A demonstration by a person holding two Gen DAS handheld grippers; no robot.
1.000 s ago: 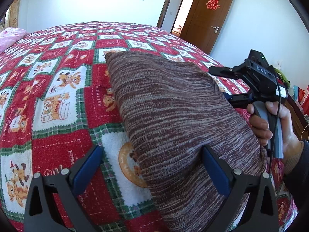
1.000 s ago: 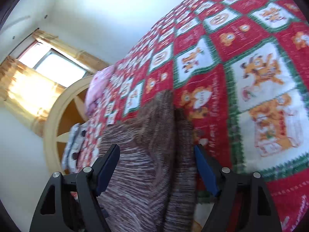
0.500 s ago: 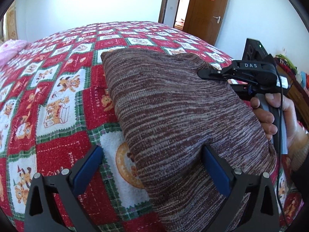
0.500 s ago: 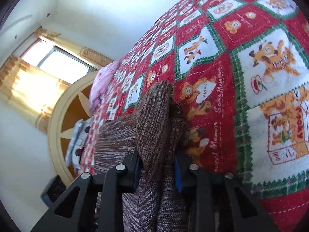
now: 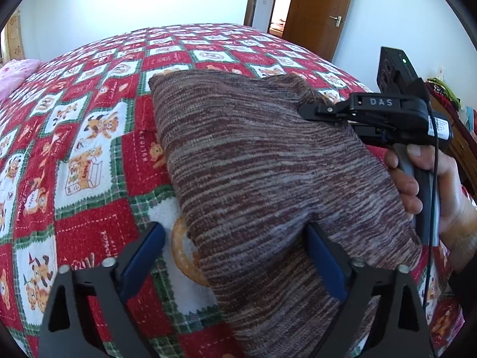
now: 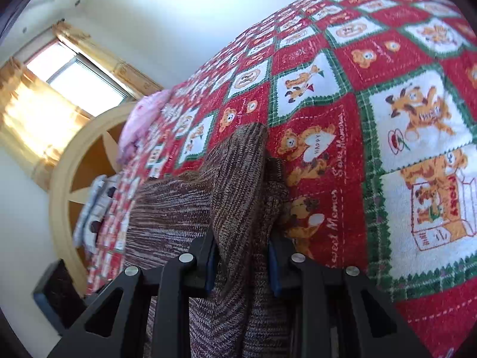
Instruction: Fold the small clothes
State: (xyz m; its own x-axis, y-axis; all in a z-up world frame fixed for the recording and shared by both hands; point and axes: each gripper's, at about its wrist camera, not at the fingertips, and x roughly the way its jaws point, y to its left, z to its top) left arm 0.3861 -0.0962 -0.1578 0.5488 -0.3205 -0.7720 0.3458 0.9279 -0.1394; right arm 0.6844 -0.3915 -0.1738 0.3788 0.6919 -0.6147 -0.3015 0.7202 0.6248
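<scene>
Knitted in brown and grey streaks, the small garment [image 5: 253, 173] lies on the bed near its front edge, already doubled over, by the look of it. Starting at the left, the left tongs [image 5: 235, 256] stand spread wide and have just been closing a little; their left finger rests over bare quilt while the right one presses into the knit, and the garment's near left edge sits between them, not yet pinched. Over on the right, the right tongs [image 6: 241, 259] have just been closing and now pinch a raised ridge of the knit at the garment's far right corner, a hand [image 5: 429, 188] wrapped round the handle.

The risk, I judge, is uneven lifting: with only one side gripped, a pull could drag the layers apart and undo the fold. The loose knit could also slip through the pads or stretch.

The red, green and white bear-patterned quilt [image 5: 89, 119] covers the whole bed. A pink pillow [image 5: 15, 74] lies at the far left corner, a round cream headboard [image 6: 74, 164] and curtained window [image 6: 59, 74] beyond, a wooden door [image 5: 322, 9] at far right.
</scene>
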